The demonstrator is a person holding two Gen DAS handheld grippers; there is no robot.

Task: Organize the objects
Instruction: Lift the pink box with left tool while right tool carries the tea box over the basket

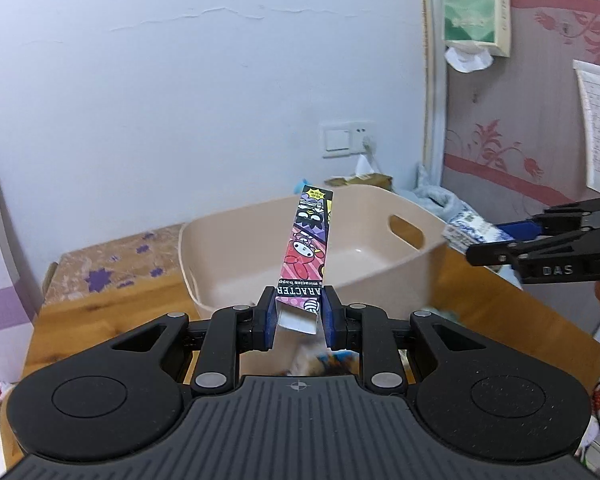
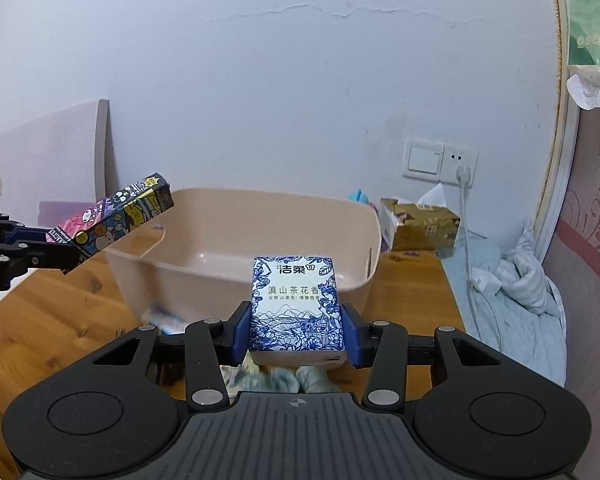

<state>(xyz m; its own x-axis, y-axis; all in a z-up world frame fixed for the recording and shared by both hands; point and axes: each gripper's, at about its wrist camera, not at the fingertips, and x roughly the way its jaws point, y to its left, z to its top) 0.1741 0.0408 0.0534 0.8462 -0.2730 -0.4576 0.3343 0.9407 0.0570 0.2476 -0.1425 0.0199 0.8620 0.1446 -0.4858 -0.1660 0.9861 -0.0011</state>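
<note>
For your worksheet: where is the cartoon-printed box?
The cartoon-printed box is clamped in the left gripper, raised before the beige tub.

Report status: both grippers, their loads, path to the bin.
Left gripper shut on cartoon box. Right gripper shut on tissue pack. Bin ahead, path clear.

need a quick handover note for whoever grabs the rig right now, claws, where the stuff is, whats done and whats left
Left claw: shut on the long cartoon-print box, held up in the air in front of the beige bin, far end tilted up.
Right claw: shut on the blue-and-white tissue pack, also lifted, just short of the bin.
Bin: sits on the wooden table; the part of its inside that shows holds nothing.
Done: both items picked up.
Left: probably carry both over the rim and release them into the bin. Blurred items lie on the table under the claws and may still need sorting.
</note>
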